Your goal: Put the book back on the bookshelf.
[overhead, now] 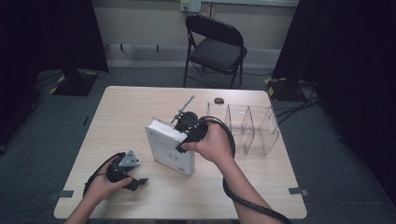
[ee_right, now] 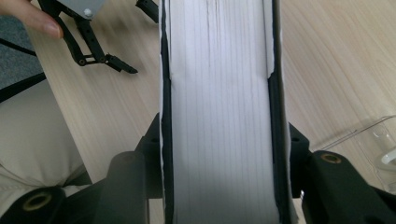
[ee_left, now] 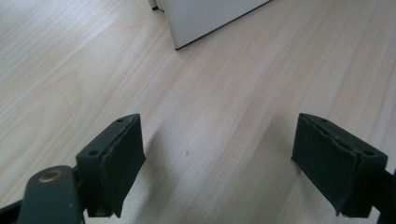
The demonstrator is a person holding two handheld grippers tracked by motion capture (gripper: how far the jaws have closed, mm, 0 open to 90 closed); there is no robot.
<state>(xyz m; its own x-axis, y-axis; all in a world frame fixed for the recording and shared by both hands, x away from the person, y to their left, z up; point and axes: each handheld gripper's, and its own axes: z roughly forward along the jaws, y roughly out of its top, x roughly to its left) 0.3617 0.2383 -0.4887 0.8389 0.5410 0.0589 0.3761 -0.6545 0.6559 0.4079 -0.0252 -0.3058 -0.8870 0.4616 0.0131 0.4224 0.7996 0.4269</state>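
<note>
The right gripper (overhead: 183,125) is clamped on the top edge of a thick white book (overhead: 169,147), its jaws pressing on both covers with the page block between them. The book stands upright on the middle of the wooden table (overhead: 116,112), just left of a clear plastic divider rack (overhead: 247,123); its long axis runs diagonally from far-left to near-right, its front cover facing the person. The left gripper (overhead: 138,181) rests near the table's near-left edge, jaws apart on nothing, pointing right.

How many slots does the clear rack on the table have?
3: the clear rack sits right of the book, its slots side by side, left, middle and right; glare may hide another.
</note>
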